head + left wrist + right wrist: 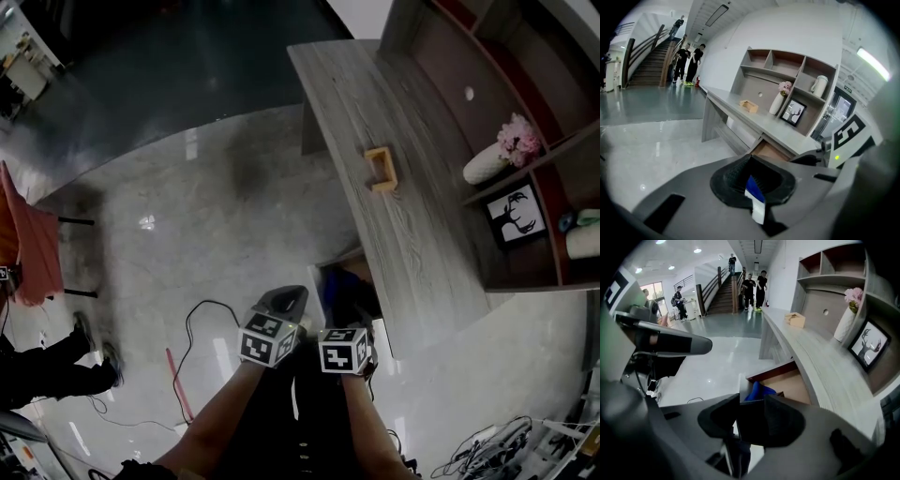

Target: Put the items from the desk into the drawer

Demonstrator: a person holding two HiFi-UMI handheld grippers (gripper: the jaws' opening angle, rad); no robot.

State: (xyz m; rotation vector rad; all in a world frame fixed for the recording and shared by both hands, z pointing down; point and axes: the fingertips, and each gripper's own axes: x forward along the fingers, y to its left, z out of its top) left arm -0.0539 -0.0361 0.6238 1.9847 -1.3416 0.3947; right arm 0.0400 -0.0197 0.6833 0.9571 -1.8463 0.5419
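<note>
Drawer (330, 274) stands open under the near end of the desk (412, 234) in head view, blue item (343, 292) already in it; wooden holder (380, 169) not yet put away, out on the desktop, well apart from both claws. Left gripper (286, 300) and right gripper (359, 317) sit side by side over the drawer front

Left gripper view: left gripper (750, 180) pads together, a blue-and-white scrap (754, 194) at the seam, can't tell if pinched or part of the claw. Drawer (771, 151) ahead, holder (749, 106) further along the desk

Right gripper view: right gripper (750, 423) jaws apart, pads pressing nothing; gap looks dark, can't tell what fills it. Blue item (759, 391) lies at the front of the drawer (799, 385) just past the jaws; holder (794, 319) far off

Risks, my guess: holder needs a long reach and the vase (487, 164) stands near it, a wide swing could tip it. Drawer sits partly under the desk lip, so a steep drop could clip the edge, or land on the blue item
</note>
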